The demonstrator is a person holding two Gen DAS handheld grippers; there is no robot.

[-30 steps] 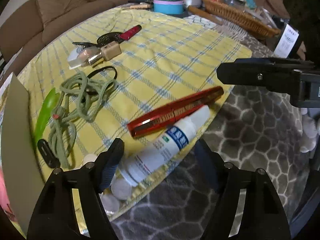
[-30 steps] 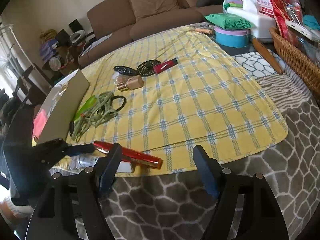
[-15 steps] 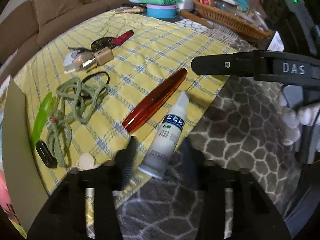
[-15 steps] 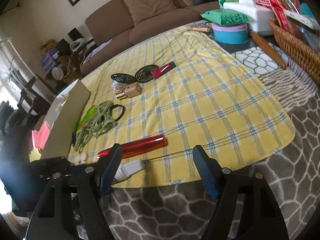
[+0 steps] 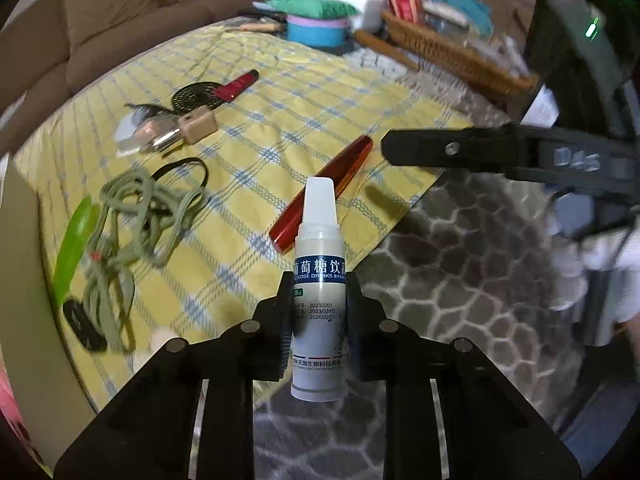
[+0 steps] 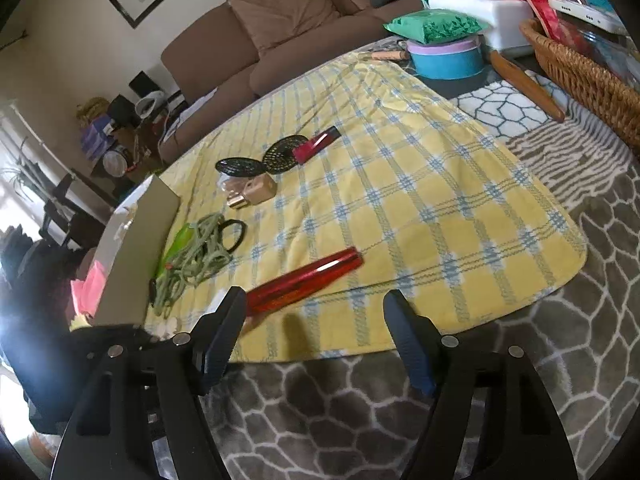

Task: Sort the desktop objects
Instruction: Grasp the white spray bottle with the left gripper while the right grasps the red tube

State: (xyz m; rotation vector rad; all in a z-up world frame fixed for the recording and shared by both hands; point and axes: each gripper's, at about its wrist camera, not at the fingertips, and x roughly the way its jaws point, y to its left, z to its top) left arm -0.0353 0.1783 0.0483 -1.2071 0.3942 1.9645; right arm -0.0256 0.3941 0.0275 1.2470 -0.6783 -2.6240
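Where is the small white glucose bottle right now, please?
In the left wrist view, the white bottle stands upright, clamped in the left gripper, lifted just in front of the red tube.

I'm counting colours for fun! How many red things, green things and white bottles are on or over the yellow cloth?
Red: 2, tube and fan handle.
Green: 2, cord and stick.
White bottle: 1, in the left gripper.
Total: 5.
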